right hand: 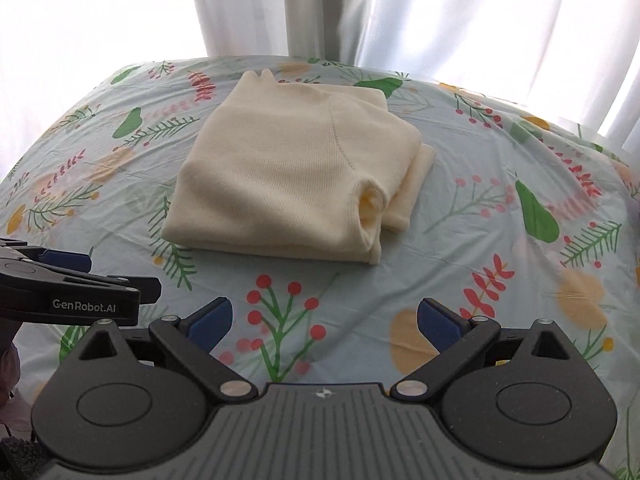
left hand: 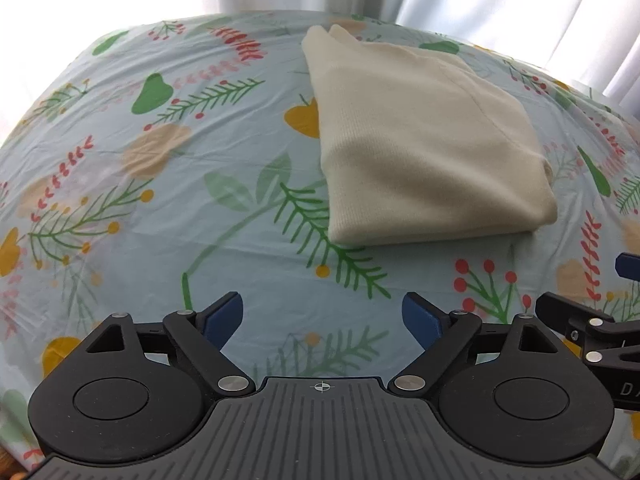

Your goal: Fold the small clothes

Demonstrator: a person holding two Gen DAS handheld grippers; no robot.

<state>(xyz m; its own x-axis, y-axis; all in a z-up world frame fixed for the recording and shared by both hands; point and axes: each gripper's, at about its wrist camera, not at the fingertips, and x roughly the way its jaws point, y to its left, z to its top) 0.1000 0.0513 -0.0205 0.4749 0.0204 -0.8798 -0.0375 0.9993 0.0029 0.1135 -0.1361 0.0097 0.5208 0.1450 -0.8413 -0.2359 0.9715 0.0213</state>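
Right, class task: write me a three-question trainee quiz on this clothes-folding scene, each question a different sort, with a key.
1. True or false: the cream garment lies folded on the floral cloth.
2. Multiple choice: the left gripper is (A) clamped on the garment, (B) open with nothing between its pads, (C) out of view.
3. Short answer: what hangs behind the table in both views?

Key
1. True.
2. B. The right gripper is likewise open and empty, short of the garment.
3. White curtains, brightly backlit.
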